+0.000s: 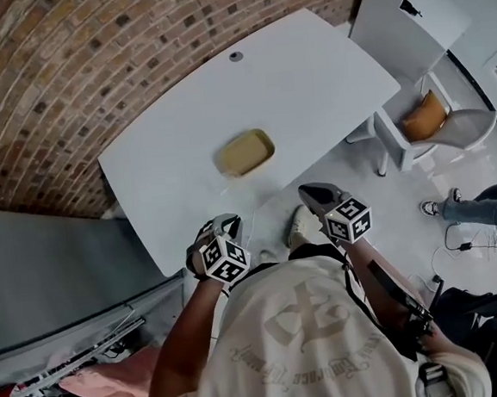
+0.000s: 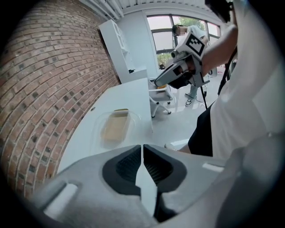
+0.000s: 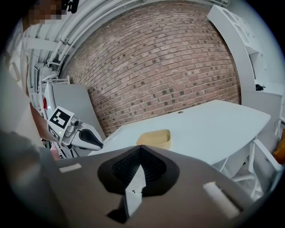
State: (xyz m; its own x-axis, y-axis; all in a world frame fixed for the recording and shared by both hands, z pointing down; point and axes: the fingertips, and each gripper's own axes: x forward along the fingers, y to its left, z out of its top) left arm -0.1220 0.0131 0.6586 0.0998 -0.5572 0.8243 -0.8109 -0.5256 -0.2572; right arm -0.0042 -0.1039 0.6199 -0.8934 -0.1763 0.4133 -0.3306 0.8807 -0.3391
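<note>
Tray (image 1: pixel 244 153) beyond left gripper (image 1: pixel 226 228), right gripper (image 1: pixel 314 194)

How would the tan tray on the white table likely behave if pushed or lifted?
The tan tray looks shallow and thin-walled, so probably light and a bit flexible at its rim. Its wide flat base suggests sliding, not tipping or rolling, on the smooth white table. Whether it holds anything I cannot tell.
</note>
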